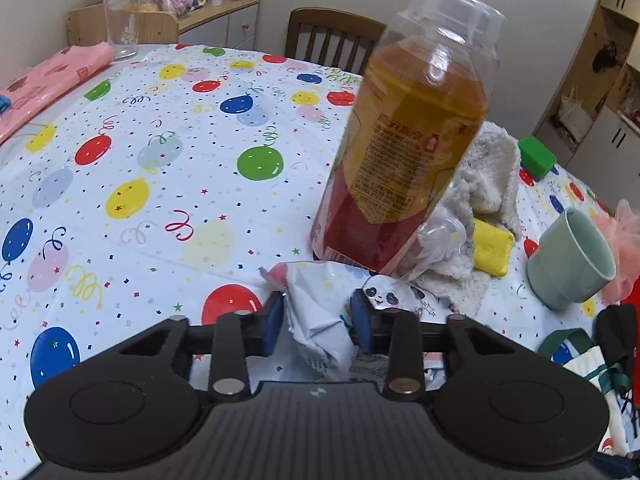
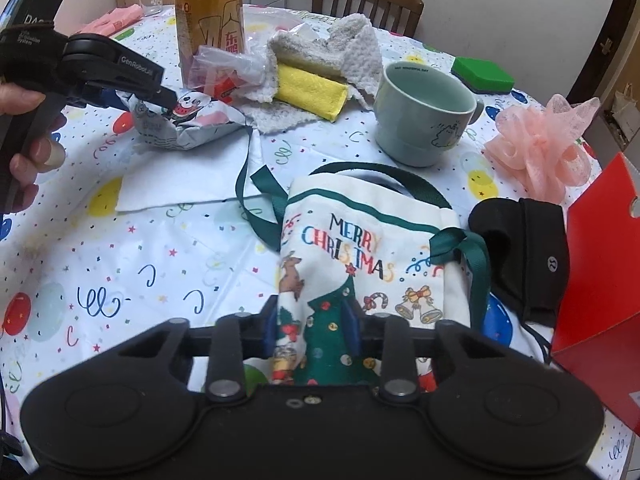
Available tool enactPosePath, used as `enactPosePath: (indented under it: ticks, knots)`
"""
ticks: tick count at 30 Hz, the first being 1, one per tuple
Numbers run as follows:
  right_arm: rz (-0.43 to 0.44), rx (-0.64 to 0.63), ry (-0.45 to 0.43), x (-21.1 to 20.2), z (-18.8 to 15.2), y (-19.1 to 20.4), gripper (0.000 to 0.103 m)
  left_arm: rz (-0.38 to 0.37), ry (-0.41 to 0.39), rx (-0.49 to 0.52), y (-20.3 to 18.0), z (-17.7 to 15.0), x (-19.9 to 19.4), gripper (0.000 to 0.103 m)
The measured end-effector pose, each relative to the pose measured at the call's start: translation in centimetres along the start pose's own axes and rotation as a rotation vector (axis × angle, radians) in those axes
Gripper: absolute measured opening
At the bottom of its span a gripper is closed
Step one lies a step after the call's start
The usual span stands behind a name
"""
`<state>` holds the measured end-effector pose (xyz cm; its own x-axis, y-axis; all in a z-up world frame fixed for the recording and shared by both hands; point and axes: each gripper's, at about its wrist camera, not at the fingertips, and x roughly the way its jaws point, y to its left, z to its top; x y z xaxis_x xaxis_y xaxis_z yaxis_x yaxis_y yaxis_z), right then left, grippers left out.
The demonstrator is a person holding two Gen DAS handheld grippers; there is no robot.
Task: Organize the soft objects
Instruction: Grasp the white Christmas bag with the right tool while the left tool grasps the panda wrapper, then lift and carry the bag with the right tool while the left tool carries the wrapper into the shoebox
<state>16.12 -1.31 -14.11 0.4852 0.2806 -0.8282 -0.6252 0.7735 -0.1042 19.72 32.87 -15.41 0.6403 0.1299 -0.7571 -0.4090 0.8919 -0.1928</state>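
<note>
A crumpled white panda-print soft pack (image 1: 316, 332) lies on the balloon-pattern tablecloth (image 1: 160, 200), and my left gripper (image 1: 318, 322) is shut on it, both blue pads pressing its sides. The right wrist view shows the same left gripper (image 2: 160, 98) at the upper left, a hand around its handle, pinching the pack (image 2: 188, 128). My right gripper (image 2: 311, 328) is shut on the near end of a white "Merry Christmas" cloth bag (image 2: 360, 248) with green ribbon handles; the fabric bunches between the pads.
A tall tea bottle (image 1: 412, 132) stands just behind the pack. Beside it lie a grey-white towel (image 2: 352, 40), a yellow cloth (image 2: 312, 92), a green mug (image 2: 424, 120) and a green sponge (image 2: 482, 72). A pink mesh pouf (image 2: 544, 148), a black cloth (image 2: 524, 256) and a red box (image 2: 600, 280) sit right.
</note>
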Motion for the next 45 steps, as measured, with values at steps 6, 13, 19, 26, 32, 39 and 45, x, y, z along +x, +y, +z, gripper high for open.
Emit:
enactPosePath:
  ticks: [6, 13, 19, 26, 32, 39, 45]
  knots:
    - [0.000, 0.030, -0.017, -1.3, 0.1, -0.5, 0.012, -0.023, -0.015, -0.004, 0.3, 0.0, -0.6, 0.023]
    - [-0.030, 0.086, -0.078, -4.0, 0.0, -2.2, 0.004, -0.054, -0.060, 0.010, 0.1, -0.3, -2.5, 0.020]
    - [-0.032, 0.145, -0.132, -6.7, 0.2, -4.2, 0.003, -0.095, -0.086, 0.015, -0.1, -0.6, -4.2, 0.019]
    - [0.012, 0.264, -0.187, -10.0, -0.3, -7.1, 0.003, -0.153, -0.096, 0.013, -1.1, -0.6, -6.7, 0.019]
    - [0.044, 0.313, -0.247, -13.3, -0.5, -9.5, 0.002, -0.207, -0.103, 0.031, -3.5, -0.7, -9.6, 0.019]
    - [0.074, 0.346, -0.321, -17.1, -0.5, -13.2, 0.002, -0.281, -0.119, 0.076, -8.0, -0.6, -13.0, 0.019]
    - [0.057, 0.343, -0.369, -19.5, -0.4, -17.7, 0.003, -0.345, -0.136, 0.113, -13.2, -0.3, -14.7, 0.019]
